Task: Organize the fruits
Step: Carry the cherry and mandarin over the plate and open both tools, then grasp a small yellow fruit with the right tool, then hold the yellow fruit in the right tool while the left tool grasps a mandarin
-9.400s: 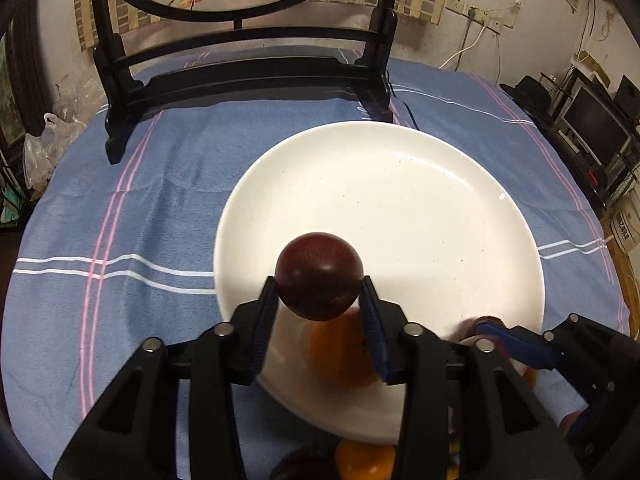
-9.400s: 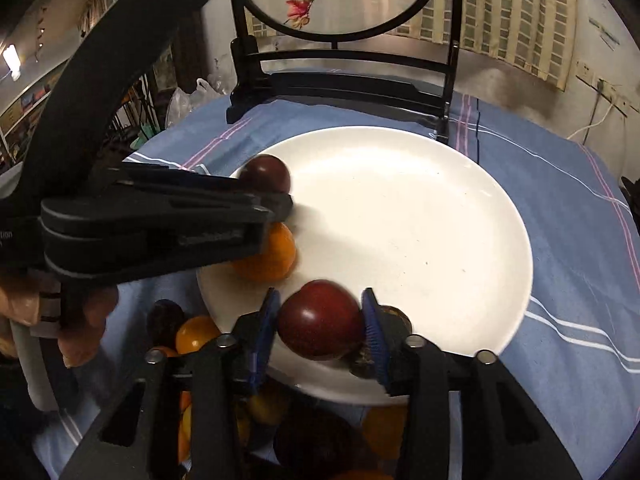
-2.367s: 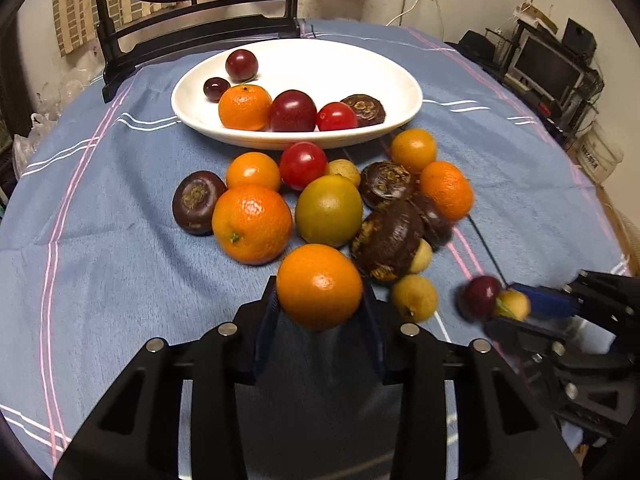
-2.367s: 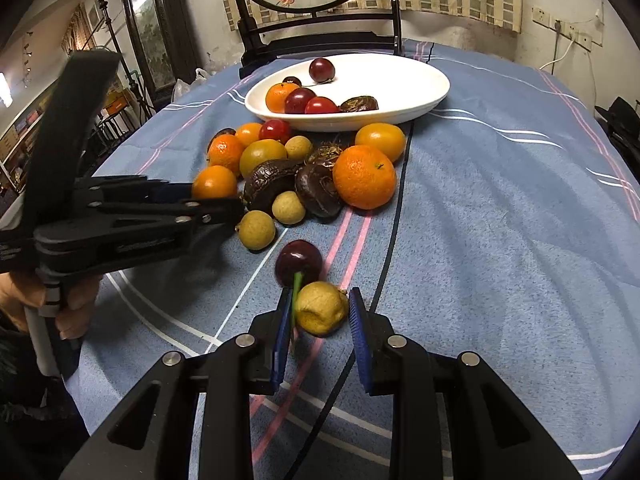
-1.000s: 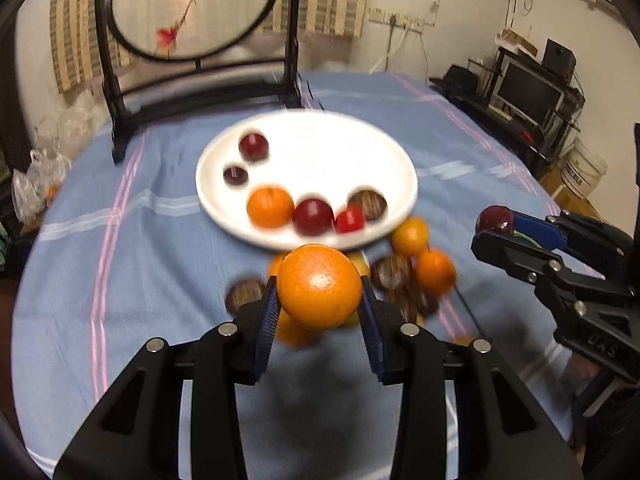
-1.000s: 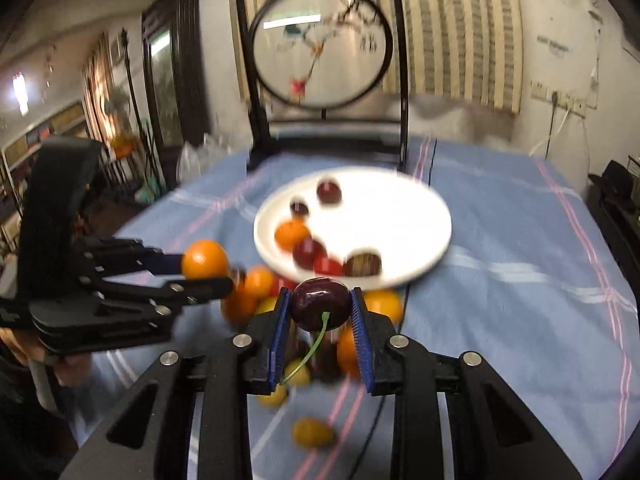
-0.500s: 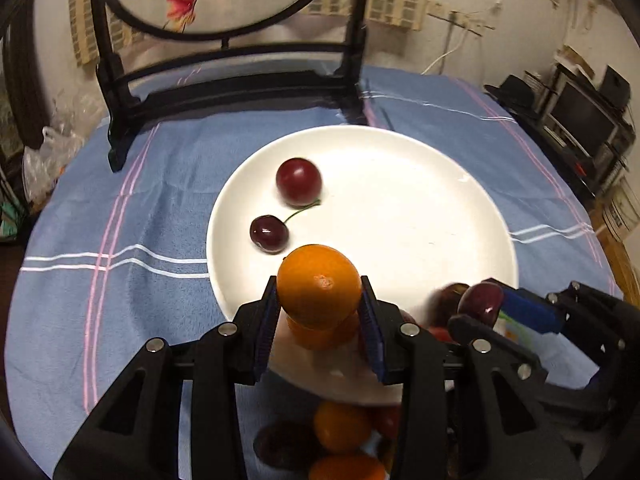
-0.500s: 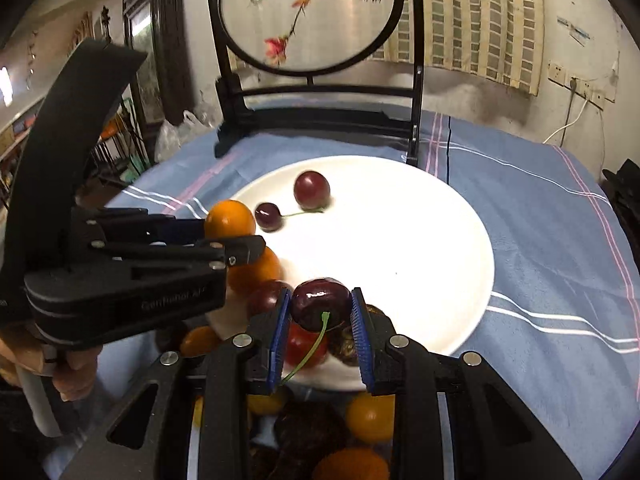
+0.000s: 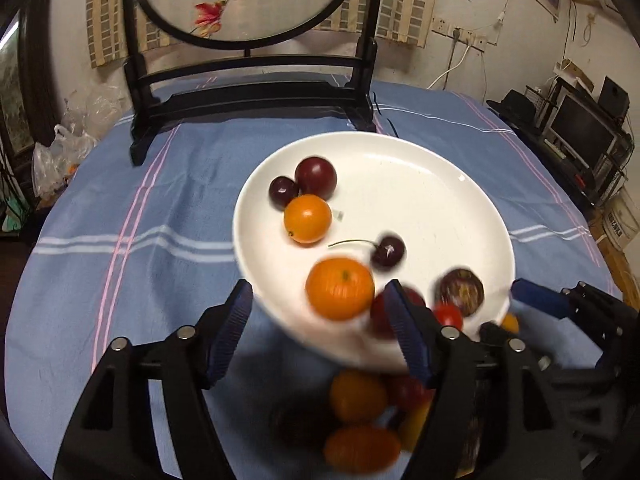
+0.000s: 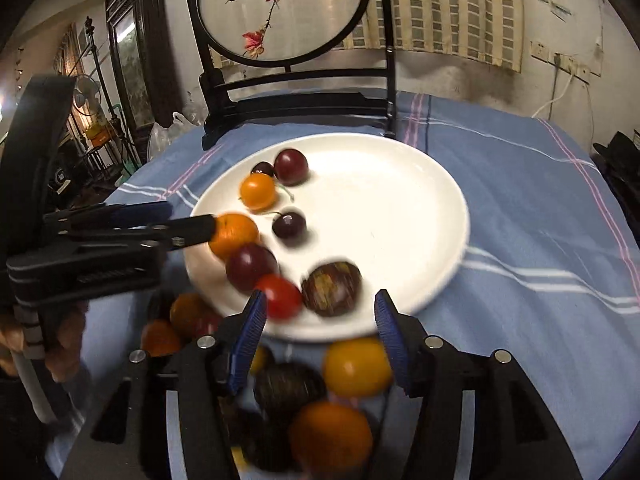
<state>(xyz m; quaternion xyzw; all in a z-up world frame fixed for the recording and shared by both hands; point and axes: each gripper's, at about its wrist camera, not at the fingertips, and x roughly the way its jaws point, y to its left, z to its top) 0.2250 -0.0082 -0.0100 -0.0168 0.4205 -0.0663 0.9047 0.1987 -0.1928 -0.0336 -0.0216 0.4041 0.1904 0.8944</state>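
Observation:
A white plate (image 9: 440, 200) (image 10: 392, 208) on the blue cloth holds several fruits: a small orange (image 9: 307, 218), two dark plums, a stemmed cherry (image 9: 387, 251) (image 10: 289, 225), a larger orange (image 9: 339, 288) (image 10: 233, 235), a red tomato (image 10: 280, 296) and a brown mangosteen (image 10: 331, 283). My left gripper (image 9: 322, 332) is open and empty over the plate's near rim, the larger orange just beyond it. My right gripper (image 10: 318, 334) is open and empty at the plate's near edge.
Loose oranges (image 10: 357, 366) and dark fruits (image 10: 289, 388) lie on the cloth (image 9: 120, 240) below both grippers. A black wooden stand (image 9: 256, 92) with a round embroidered screen stands behind the plate. The table edge curves away on both sides.
Both grippers have opened. The orange left my left gripper and the stemmed cherry left my right gripper; both now lie on the plate. Both grippers pulled back slightly.

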